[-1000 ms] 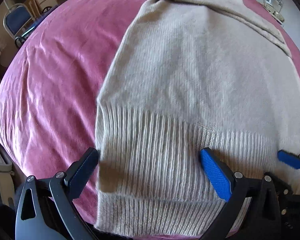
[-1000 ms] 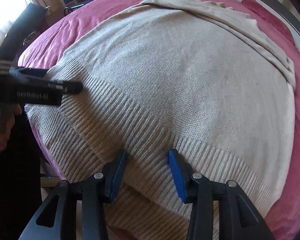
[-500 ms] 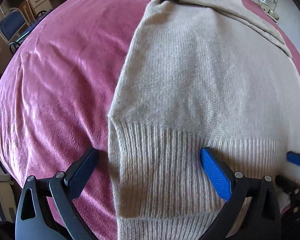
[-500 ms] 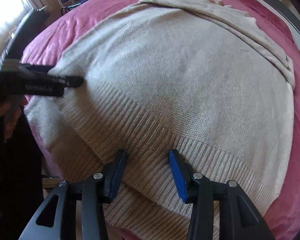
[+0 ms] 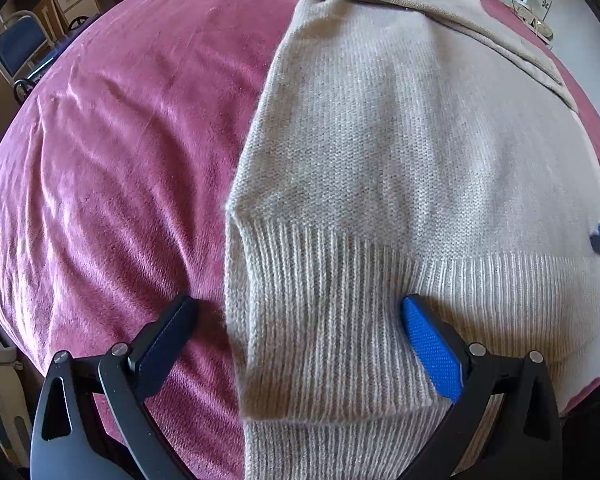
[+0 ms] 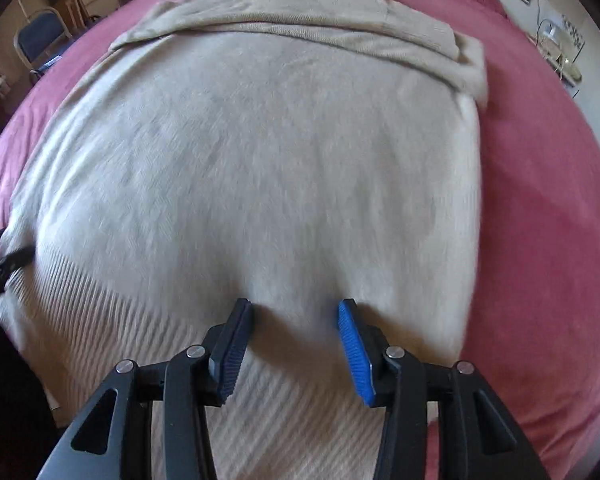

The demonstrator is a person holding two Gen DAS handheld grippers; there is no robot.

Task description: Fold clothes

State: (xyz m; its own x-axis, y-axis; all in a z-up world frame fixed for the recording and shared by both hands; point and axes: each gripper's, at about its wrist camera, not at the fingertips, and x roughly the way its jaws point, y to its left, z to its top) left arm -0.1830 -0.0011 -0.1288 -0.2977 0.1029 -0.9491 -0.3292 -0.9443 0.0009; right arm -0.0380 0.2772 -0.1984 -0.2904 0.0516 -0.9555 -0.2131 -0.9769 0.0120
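While seen from left wrist only: folded ribbed hem, beige sweater on pink bedspread. Left gripper wide open, straddling hem; right gripper half open, empty, over sweater body.

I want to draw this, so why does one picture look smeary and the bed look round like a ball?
Right wrist view: the beige sweater is smeared by motion blur, its ribs soft. Left wrist view: sharp, each rib on the hem clear, sunlight shining on the pink bedspread. Both views: the fisheye lens bends the flat bed into a dome.
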